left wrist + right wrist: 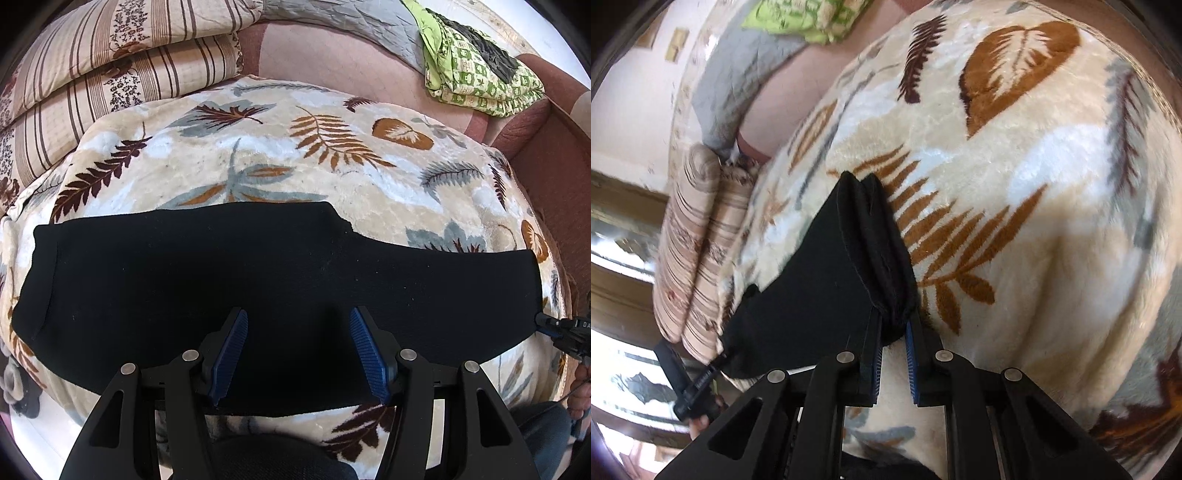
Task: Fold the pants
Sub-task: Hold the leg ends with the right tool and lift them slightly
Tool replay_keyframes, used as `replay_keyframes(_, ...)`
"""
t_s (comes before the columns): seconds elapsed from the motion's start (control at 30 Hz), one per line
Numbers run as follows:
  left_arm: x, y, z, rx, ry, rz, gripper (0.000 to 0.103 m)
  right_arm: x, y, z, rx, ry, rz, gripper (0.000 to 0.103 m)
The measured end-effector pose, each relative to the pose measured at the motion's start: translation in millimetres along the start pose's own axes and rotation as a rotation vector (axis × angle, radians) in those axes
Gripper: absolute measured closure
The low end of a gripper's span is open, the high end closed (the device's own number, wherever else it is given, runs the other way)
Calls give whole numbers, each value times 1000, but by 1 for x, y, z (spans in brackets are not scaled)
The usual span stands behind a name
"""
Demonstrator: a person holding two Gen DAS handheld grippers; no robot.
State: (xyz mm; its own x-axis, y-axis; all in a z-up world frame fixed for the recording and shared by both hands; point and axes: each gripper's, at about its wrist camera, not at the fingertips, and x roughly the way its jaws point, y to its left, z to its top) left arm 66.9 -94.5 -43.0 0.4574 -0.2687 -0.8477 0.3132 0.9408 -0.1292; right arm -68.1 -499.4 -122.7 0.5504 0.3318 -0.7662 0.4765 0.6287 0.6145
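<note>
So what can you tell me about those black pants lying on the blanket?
The black pants look like soft, matte knit fabric, already folded lengthwise into one long band lying flat across the leaf-patterned blanket. A stitched hem shows at the left end. The right claw pinches the bunched layers at the other end, lifting that edge slightly. The left claw hangs open above the middle, not gripping.

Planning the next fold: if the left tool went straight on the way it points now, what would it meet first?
Most likely the black pants. The left tool is open and points at their middle, spread flat on the leaf-print blanket. How far above the cloth it is, I cannot tell.
</note>
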Motion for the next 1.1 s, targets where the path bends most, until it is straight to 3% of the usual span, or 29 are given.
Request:
replay_keyframes(0.13,-3,0,0,14,7,14,45,4,-2,-2,32,-1,-3,92)
replay_keyframes(0.27,-11,5,-3,45,8,86,45,4,-7,-7,66,-35,20,93)
replay_keyframes(0.37,-15,18,-6,9,-1,94,45,1,-7,-10,64,-65,17,94)
replay_keyframes(0.5,-15,32,-6,-72,-23,21,46,-4,14,-11,-19,-116,-63,94)
replay_keyframes(0.63,-10,29,-4,-65,-30,22,46,-13,36,-19,-88,-194,-117,94)
replay_keyframes(1.1,-7,31,-2,-58,-31,23,45,-10,60,-28,-198,-211,-295,94)
